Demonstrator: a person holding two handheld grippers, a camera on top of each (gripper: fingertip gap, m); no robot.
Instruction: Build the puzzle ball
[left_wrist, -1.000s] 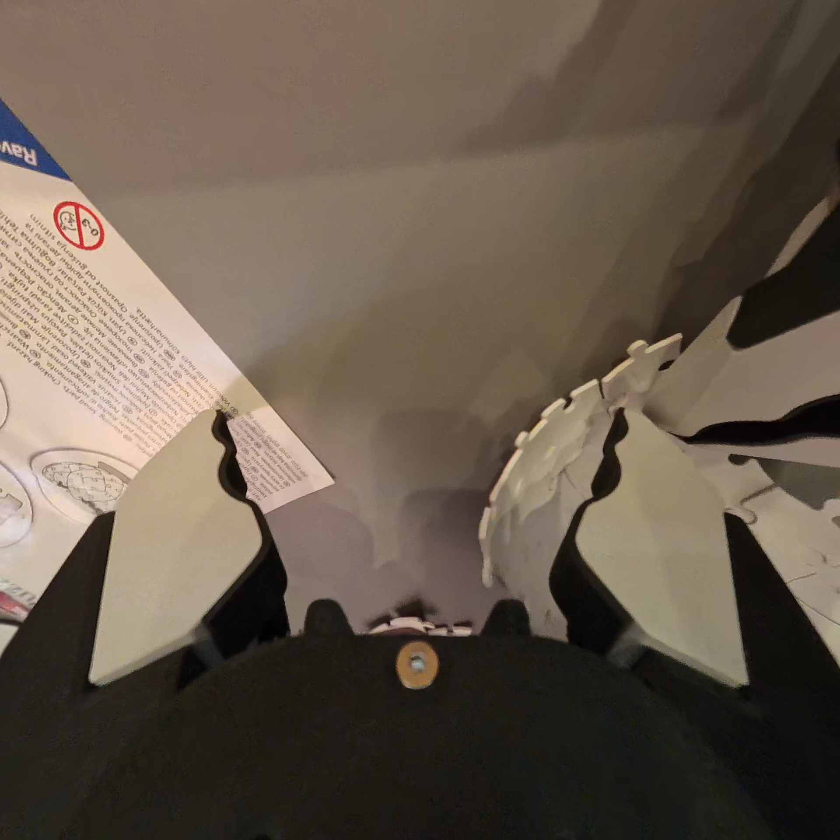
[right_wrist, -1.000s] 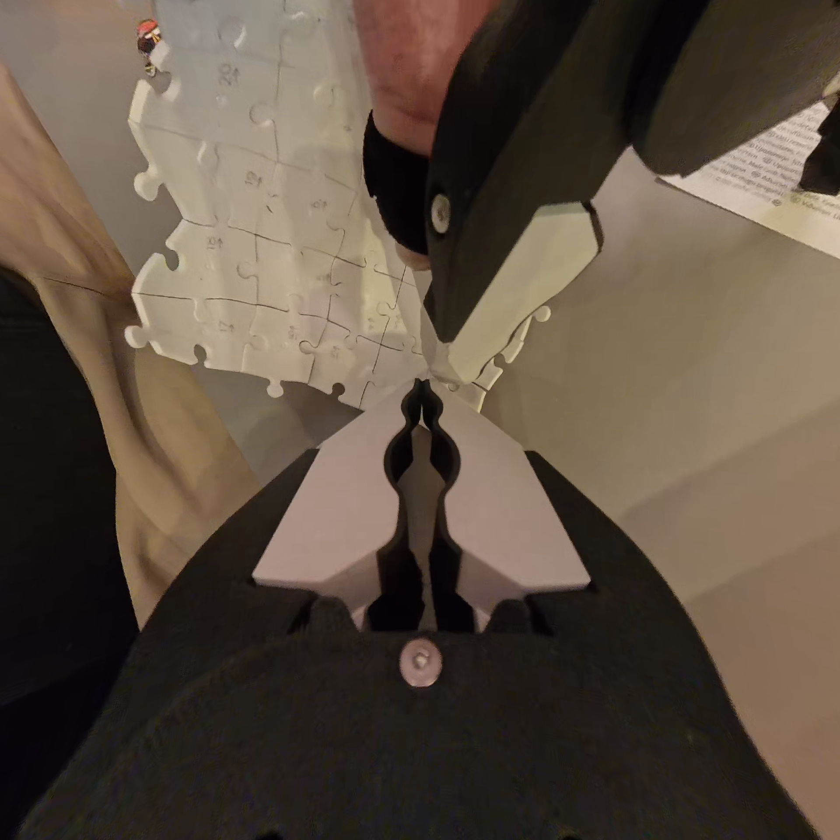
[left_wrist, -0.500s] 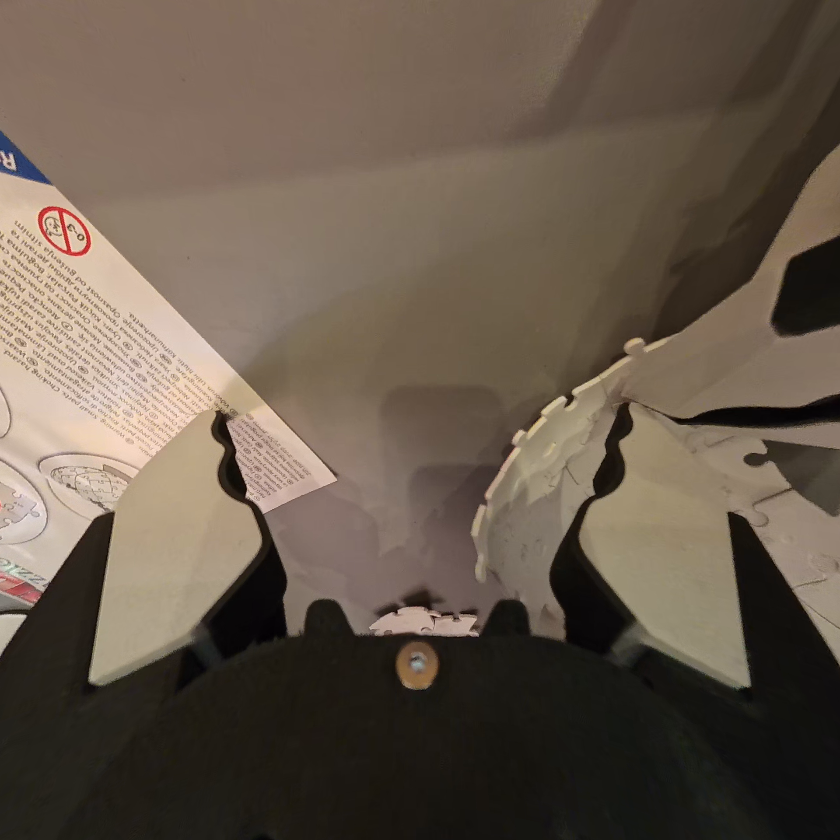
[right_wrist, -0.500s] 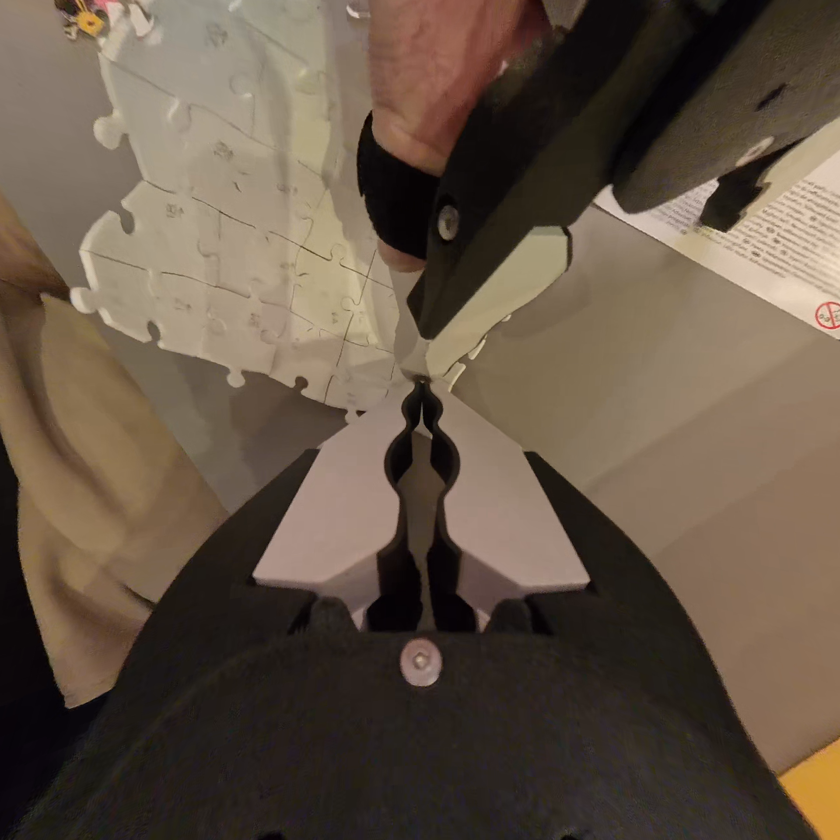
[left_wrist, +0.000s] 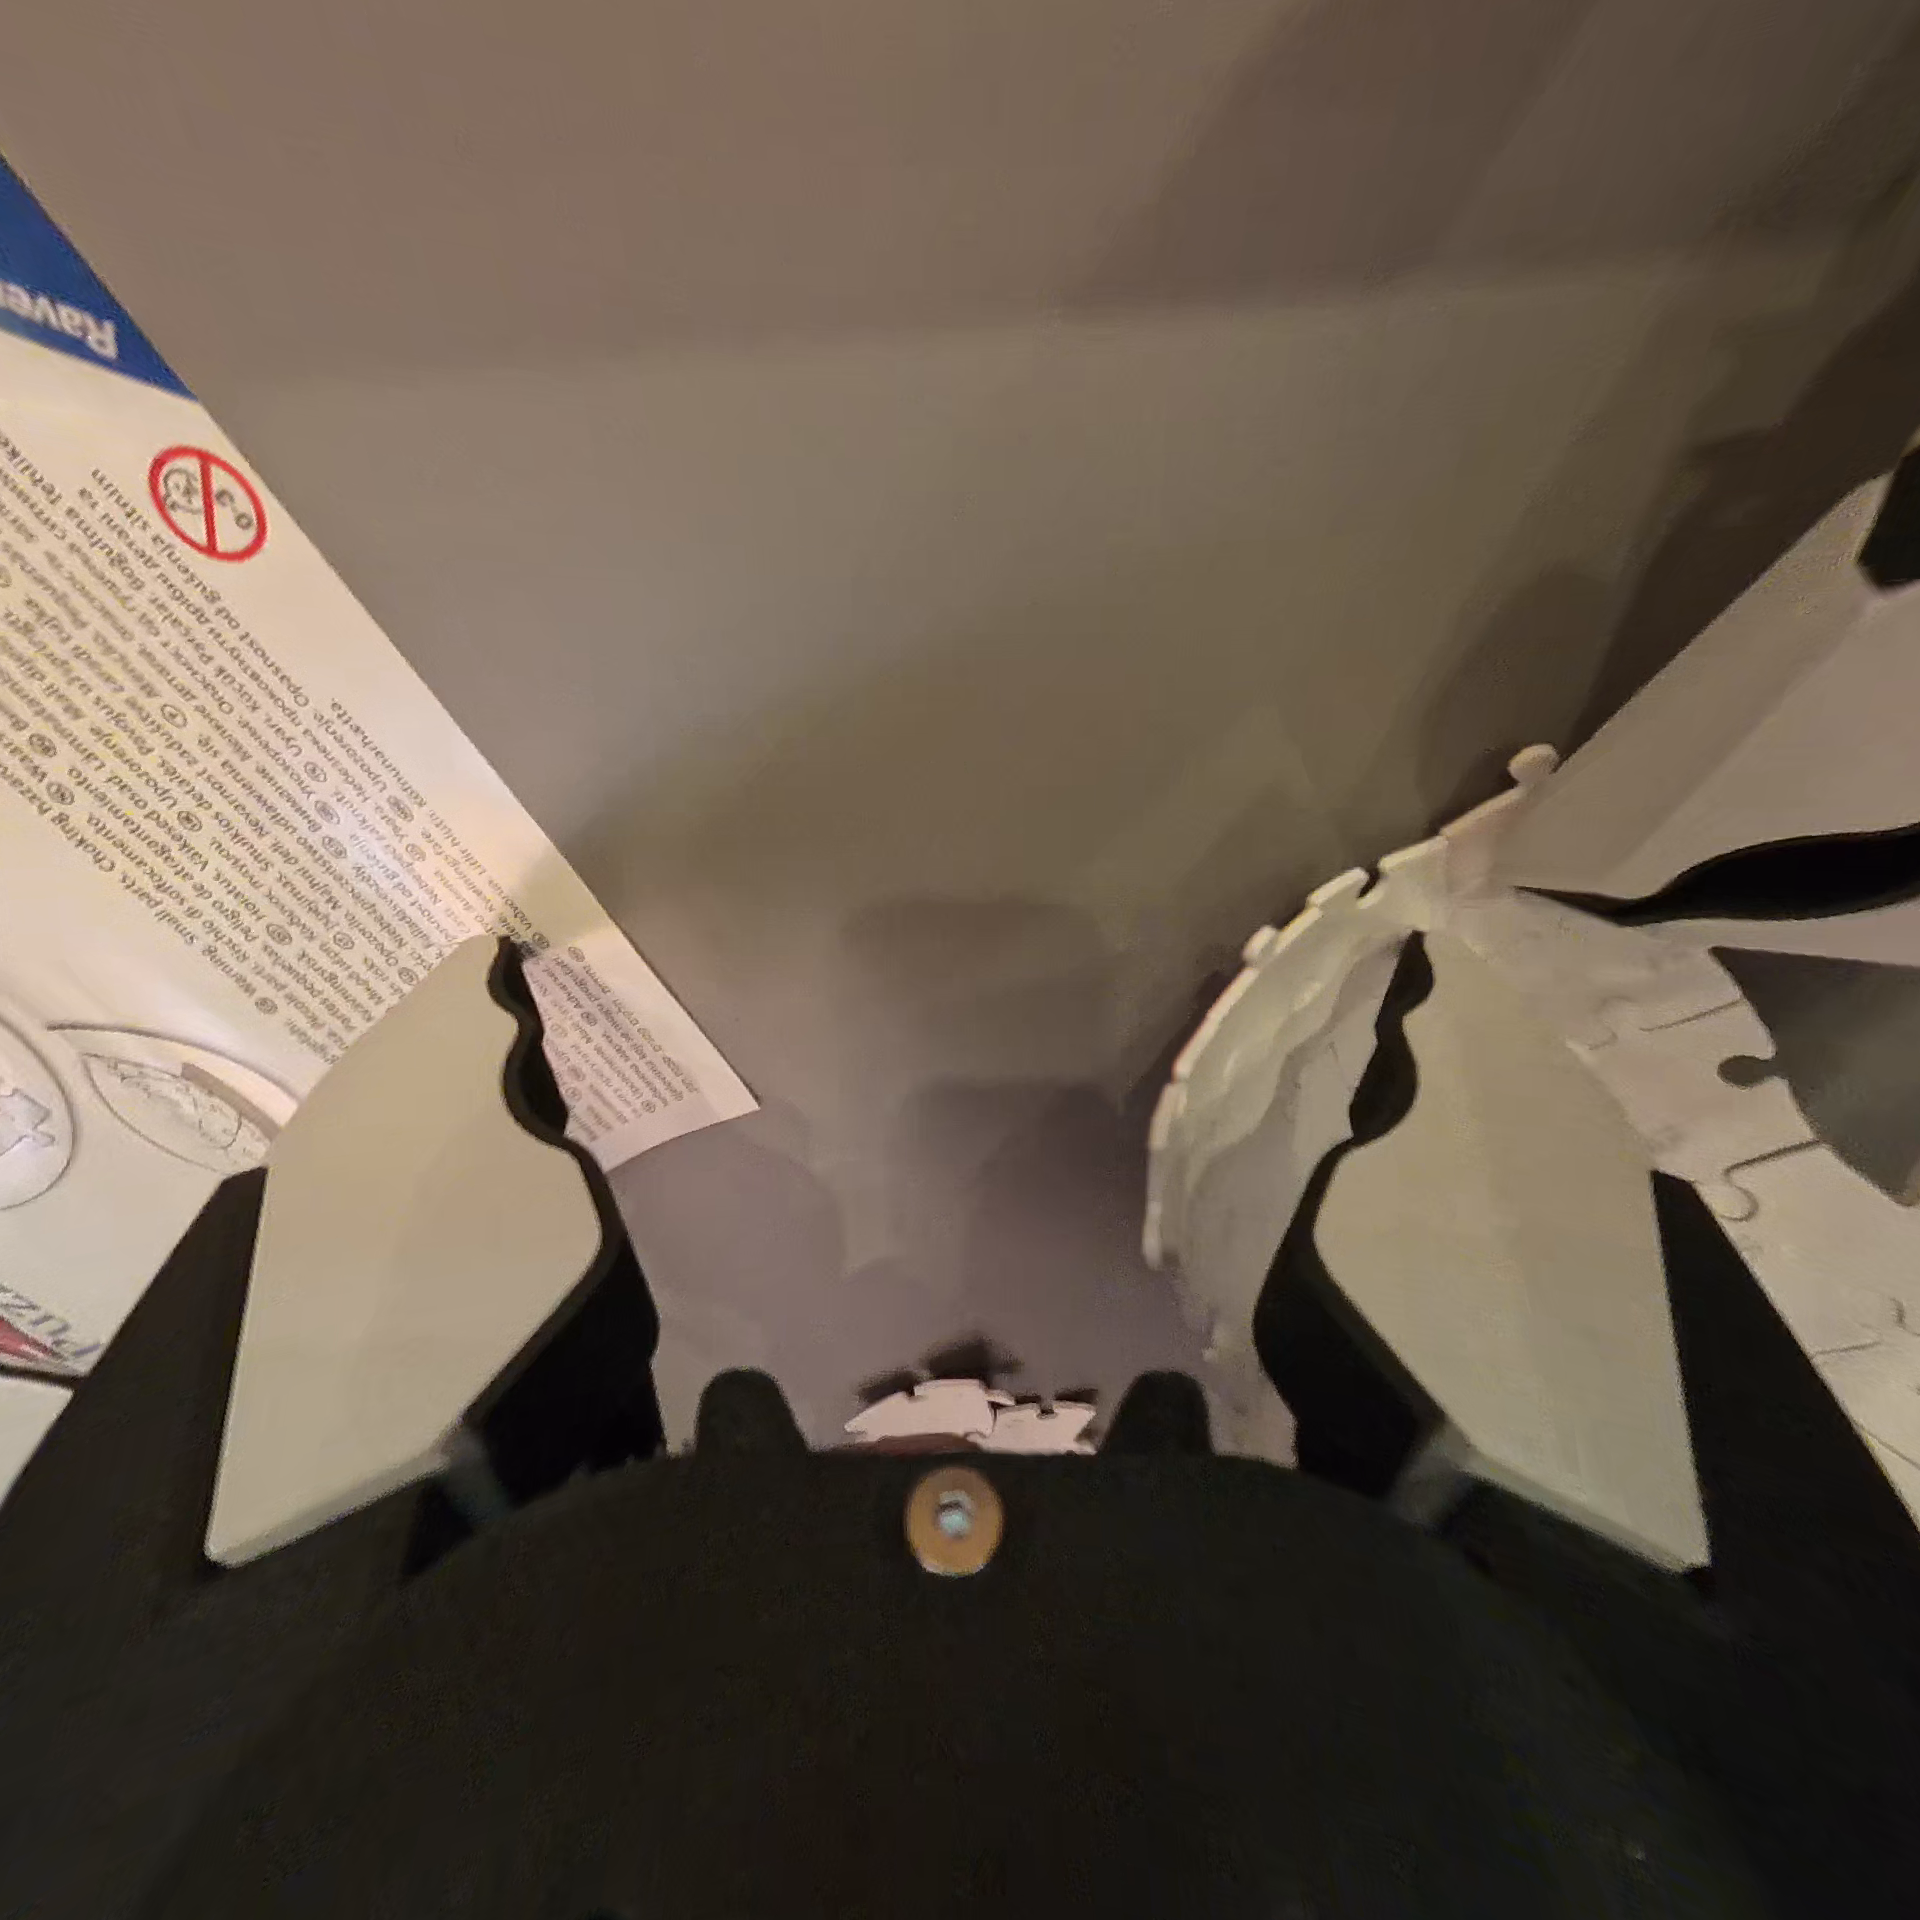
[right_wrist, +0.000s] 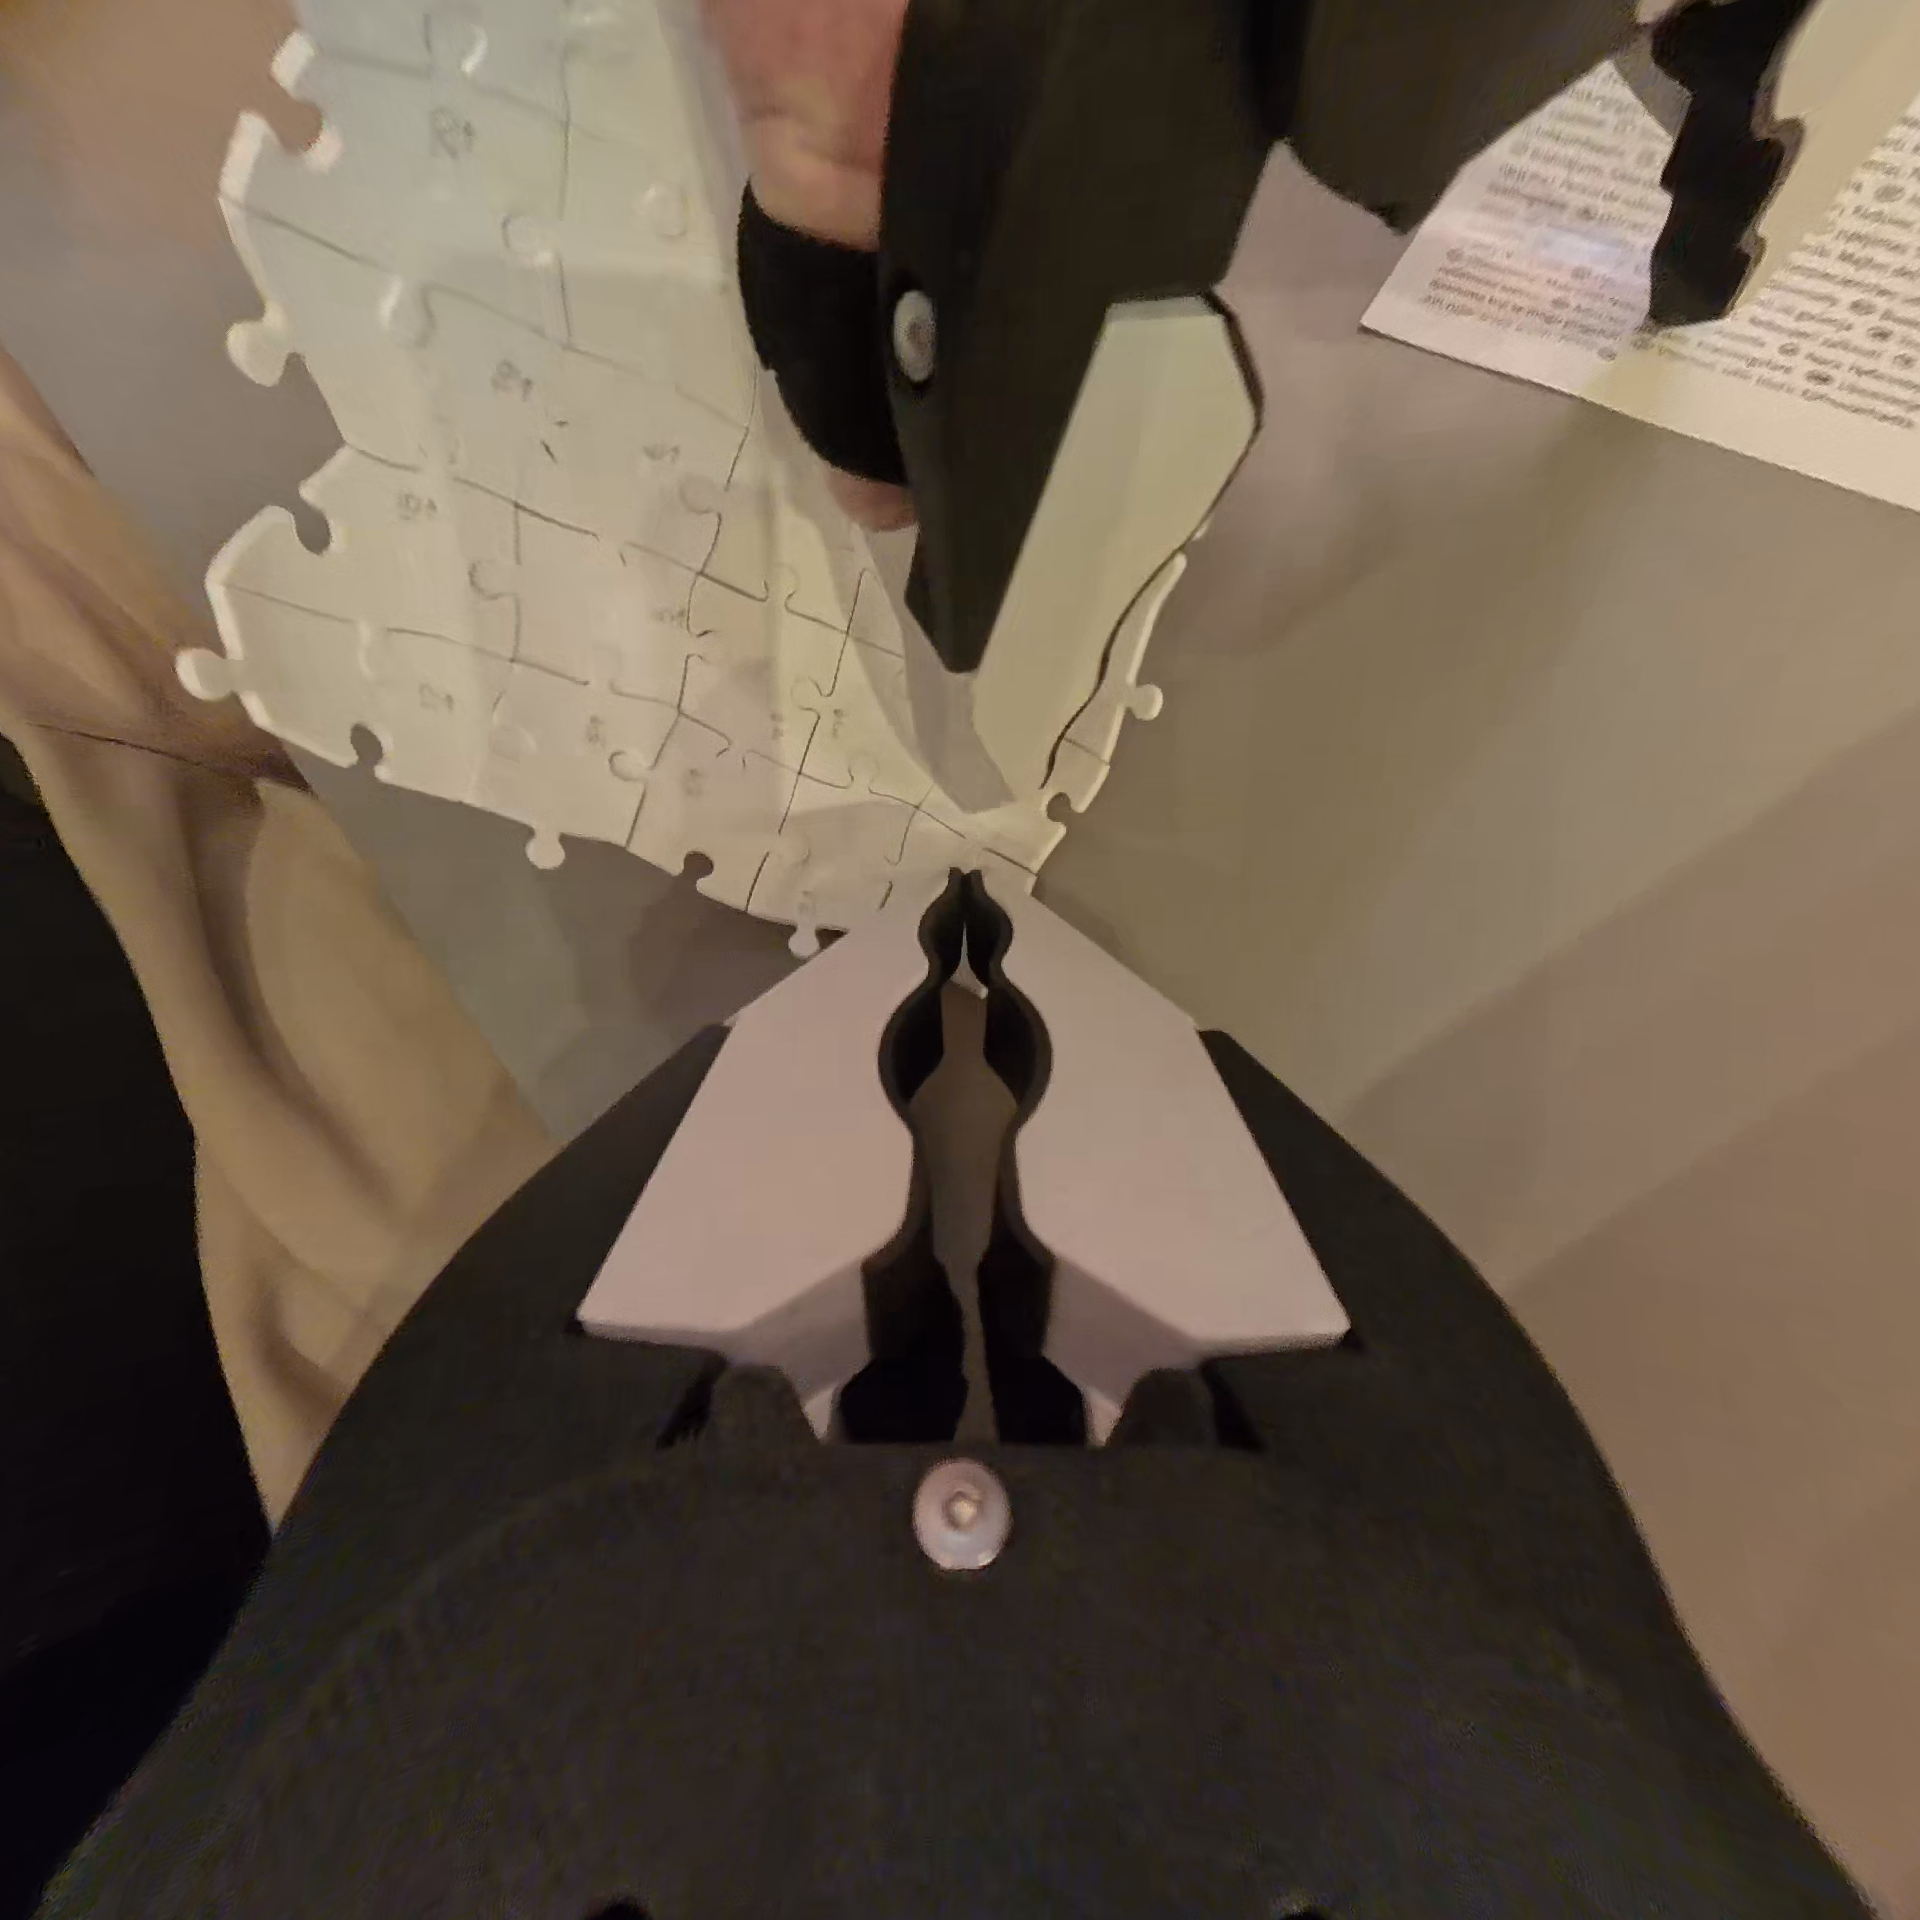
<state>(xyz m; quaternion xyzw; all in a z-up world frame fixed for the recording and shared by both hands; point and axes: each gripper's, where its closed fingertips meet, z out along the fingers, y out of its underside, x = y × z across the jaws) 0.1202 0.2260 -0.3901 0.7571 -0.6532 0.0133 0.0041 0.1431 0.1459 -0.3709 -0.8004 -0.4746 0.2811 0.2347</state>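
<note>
Pinching one curved puzzle sheet (right_wrist: 582, 540), right claw (right_wrist: 966, 883); left claw (left_wrist: 956, 945) wide; one leaflet (left_wrist: 208, 790).

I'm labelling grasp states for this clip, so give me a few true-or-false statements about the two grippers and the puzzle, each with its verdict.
1. The right gripper is shut on the assembled puzzle section. True.
2. The left gripper is shut. False: its jaws are wide apart.
3. The instruction sheet lies on the table. True.
4. The puzzle section is a finished ball. False: it is a curved partial shell with open, knobbed edges.
</note>
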